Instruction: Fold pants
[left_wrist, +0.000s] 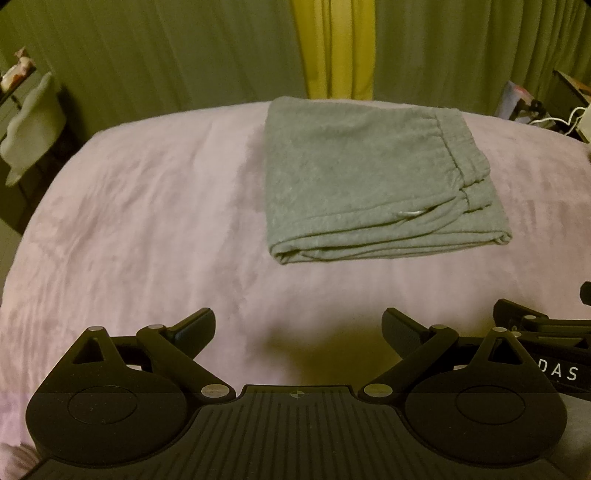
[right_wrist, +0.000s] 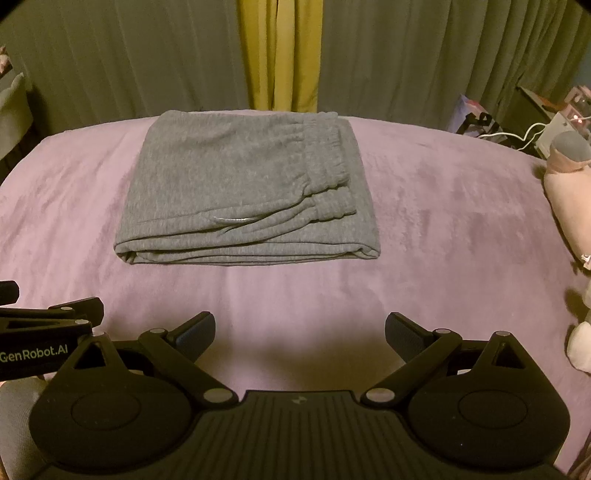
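Note:
Grey sweatpants (left_wrist: 373, 181) (right_wrist: 240, 195) lie folded into a thick rectangle on the lilac bed cover (left_wrist: 147, 221) (right_wrist: 443, 229), with the elastic waistband on the right side and a white drawstring tip showing. My left gripper (left_wrist: 298, 326) is open and empty, hovering over bare cover well in front of the pants. My right gripper (right_wrist: 300, 328) is also open and empty, held the same distance back. Each gripper shows at the edge of the other's view: the right gripper (left_wrist: 543, 325) and the left gripper (right_wrist: 55, 314).
Green curtains (left_wrist: 147, 55) with a yellow strip (right_wrist: 280, 55) hang behind the bed. A plush toy (right_wrist: 569, 192) lies at the bed's right edge. Clutter with white cables (right_wrist: 524, 136) sits at the far right, a shelf with a pale cloth (left_wrist: 33, 125) at the far left.

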